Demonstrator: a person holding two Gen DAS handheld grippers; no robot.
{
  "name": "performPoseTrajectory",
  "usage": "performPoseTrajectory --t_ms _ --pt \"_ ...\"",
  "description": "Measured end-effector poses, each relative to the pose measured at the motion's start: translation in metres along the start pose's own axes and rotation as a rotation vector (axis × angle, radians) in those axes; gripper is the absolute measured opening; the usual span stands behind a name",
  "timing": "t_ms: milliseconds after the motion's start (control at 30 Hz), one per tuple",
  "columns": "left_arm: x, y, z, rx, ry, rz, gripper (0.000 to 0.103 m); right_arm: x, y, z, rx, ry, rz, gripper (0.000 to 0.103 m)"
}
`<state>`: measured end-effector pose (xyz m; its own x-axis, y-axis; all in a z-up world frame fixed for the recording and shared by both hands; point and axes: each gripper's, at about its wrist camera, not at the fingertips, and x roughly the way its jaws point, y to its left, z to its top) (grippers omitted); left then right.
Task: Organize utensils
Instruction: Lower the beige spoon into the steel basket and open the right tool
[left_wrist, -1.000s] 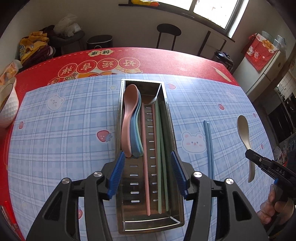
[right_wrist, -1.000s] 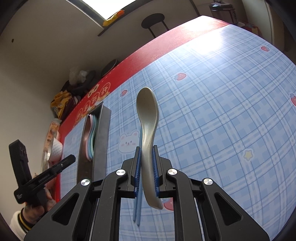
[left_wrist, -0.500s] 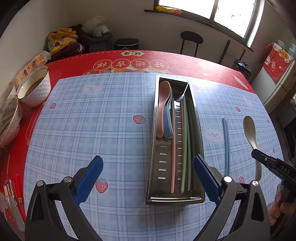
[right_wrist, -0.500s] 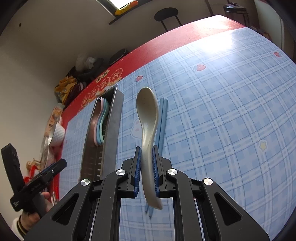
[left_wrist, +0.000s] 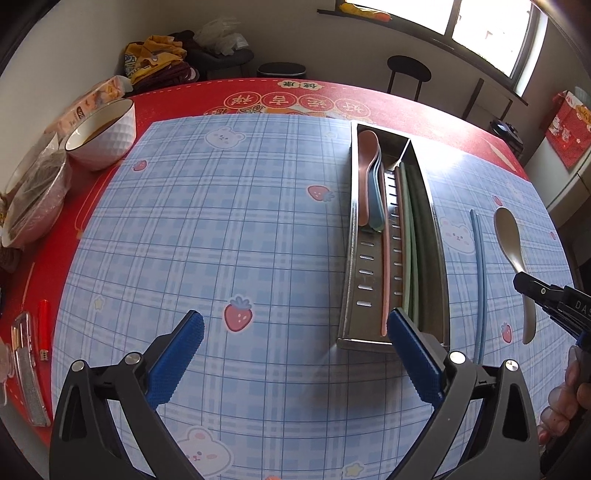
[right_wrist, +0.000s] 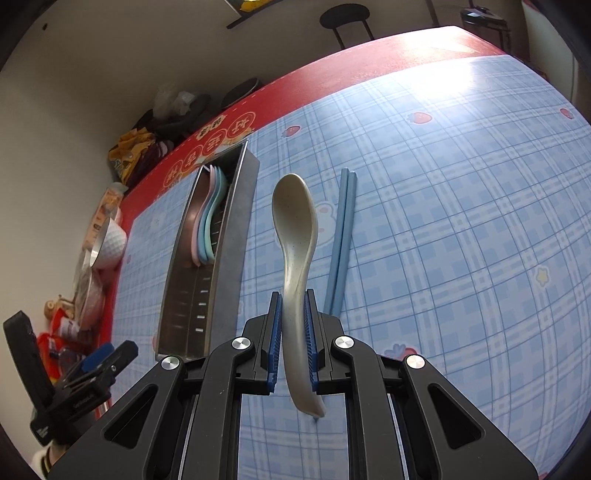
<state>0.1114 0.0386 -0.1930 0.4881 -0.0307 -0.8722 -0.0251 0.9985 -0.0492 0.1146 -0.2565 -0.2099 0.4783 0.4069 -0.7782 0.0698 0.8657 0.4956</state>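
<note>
Off-white wall (left_wrist: 92, 33) behind the table (left_wrist: 406, 99). Window (left_wrist: 491, 26) at upper right, daylight glaring on the table's far right corner. Black stool (left_wrist: 408, 72) beyond the far edge; cluttered dark chair (left_wrist: 221, 55) beyond the far left corner.

chopsticks (left_wrist: 406, 236): near ends hidden | hand (left_wrist: 565, 406): cut off by edge

Open plaid tablecloth (left_wrist: 229, 229) lies left of the steel utensil tray (left_wrist: 349, 258); bowls (left_wrist: 105, 134) crowd the far-left edge.
</note>
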Motion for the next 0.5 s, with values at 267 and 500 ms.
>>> performPoseTrajectory --t_ms 267,500 --pt "0.004 0.024 -0.004 -0.046 0.022 0.006 0.097 0.011 0.02 0.003 -0.038 0.021 0.013 0.012" --pt "0.006 0.04 -0.01 -0.067 0.031 0.005 0.097 0.023 0.042 0.011 -0.071 0.036 0.016 0.012"
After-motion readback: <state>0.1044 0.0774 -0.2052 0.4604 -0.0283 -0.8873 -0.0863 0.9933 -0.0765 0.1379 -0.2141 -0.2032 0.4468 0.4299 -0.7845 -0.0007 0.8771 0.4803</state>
